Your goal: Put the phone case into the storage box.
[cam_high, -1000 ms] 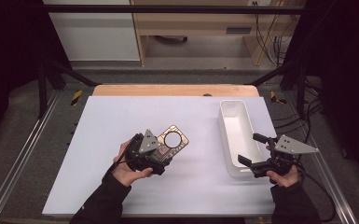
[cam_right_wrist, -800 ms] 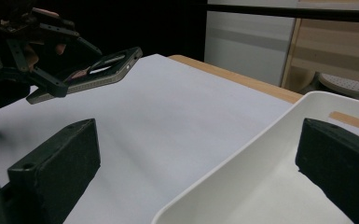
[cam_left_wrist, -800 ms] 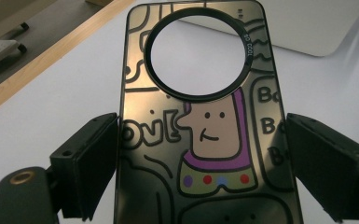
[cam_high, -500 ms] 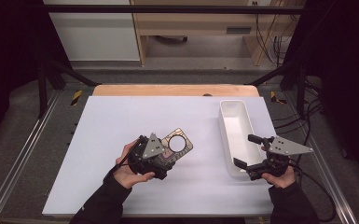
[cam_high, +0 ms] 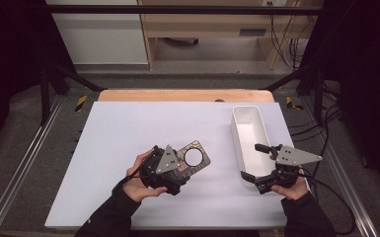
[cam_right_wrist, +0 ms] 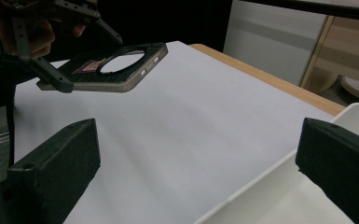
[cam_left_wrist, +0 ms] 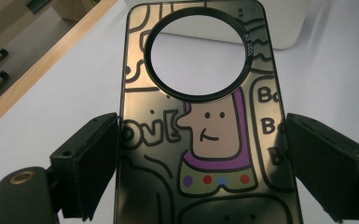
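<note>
White table (cam_high: 128,128) – L tongs (cam_high: 177,170) grip phone case (cam_high: 196,158).

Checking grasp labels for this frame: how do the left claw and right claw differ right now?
1. The left claw is shut on the phone case; the right claw is open, gripping nothing.
2. The left claw holds the case lifted off the white table; the right claw sits by the near end of the white tray, one jaw over it.

Shared: both are hand-held, with black jaws.

Black sleeves (cam_high: 109,217); black claws, grey triangular plates (cam_high: 296,156), trailing black cables.
</note>
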A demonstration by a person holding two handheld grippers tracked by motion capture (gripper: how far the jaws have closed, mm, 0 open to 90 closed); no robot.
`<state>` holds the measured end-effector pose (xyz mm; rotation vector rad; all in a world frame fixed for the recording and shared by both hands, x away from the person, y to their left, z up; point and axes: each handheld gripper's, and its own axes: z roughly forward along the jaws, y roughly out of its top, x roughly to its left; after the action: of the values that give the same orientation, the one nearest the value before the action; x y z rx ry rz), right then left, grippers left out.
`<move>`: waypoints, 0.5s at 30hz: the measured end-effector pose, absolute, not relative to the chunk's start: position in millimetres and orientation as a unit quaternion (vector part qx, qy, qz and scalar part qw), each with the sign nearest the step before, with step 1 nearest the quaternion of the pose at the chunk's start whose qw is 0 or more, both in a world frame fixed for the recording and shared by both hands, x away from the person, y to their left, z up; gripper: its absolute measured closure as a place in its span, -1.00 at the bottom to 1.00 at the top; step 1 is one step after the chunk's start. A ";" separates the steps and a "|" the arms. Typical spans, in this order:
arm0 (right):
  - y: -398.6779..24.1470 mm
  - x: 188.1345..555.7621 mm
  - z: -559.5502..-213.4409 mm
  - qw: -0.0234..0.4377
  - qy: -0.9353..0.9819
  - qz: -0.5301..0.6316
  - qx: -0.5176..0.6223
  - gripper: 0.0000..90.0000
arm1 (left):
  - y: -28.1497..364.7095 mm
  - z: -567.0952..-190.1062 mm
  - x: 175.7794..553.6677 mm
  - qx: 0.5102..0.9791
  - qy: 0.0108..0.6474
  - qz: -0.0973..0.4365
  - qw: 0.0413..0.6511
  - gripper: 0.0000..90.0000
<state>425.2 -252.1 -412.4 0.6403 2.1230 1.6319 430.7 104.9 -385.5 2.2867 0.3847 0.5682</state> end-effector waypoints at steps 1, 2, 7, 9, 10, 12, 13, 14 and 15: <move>-251.0 425.1 -411.6 0.193 0.758 0.581 0.225 -0.99 | 104.4 -385.3 430.9 0.891 0.148 0.220 0.368 -0.74; -249.8 425.0 -410.8 0.194 0.759 0.581 0.223 -0.99 | 104.0 -385.0 430.9 0.892 0.145 0.221 0.368 -0.74; -240.6 425.5 -407.9 0.192 0.768 0.575 0.207 -0.99 | 102.3 -381.5 431.1 0.892 0.136 0.226 0.368 -0.74; -236.0 425.8 -407.1 0.189 0.774 0.570 0.199 -0.99 | 101.9 -379.7 431.1 0.891 0.132 0.229 0.368 -0.74; -233.8 425.8 -406.7 0.188 0.777 0.568 0.195 -0.99 | 101.9 -378.8 430.9 0.891 0.128 0.231 0.368 -0.74; -229.8 425.6 -405.8 0.183 0.782 0.565 0.188 -0.99 | 101.9 -377.7 430.7 0.891 0.126 0.232 0.370 -0.74; -227.7 425.5 -405.4 0.182 0.784 0.564 0.185 -0.99 | 102.0 -377.3 430.9 0.891 0.125 0.230 0.370 -0.74; -225.6 425.3 -405.1 0.180 0.786 0.563 0.182 -0.99 | 101.9 -377.0 431.1 0.892 0.123 0.230 0.370 -0.74; -223.6 425.2 -404.8 0.178 0.788 0.562 0.178 -0.99 | 101.7 -376.7 431.3 0.892 0.122 0.231 0.368 -0.74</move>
<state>425.2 -223.6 -404.8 0.5029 2.2278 1.5909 431.3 101.7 -376.7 2.2905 0.3134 0.5941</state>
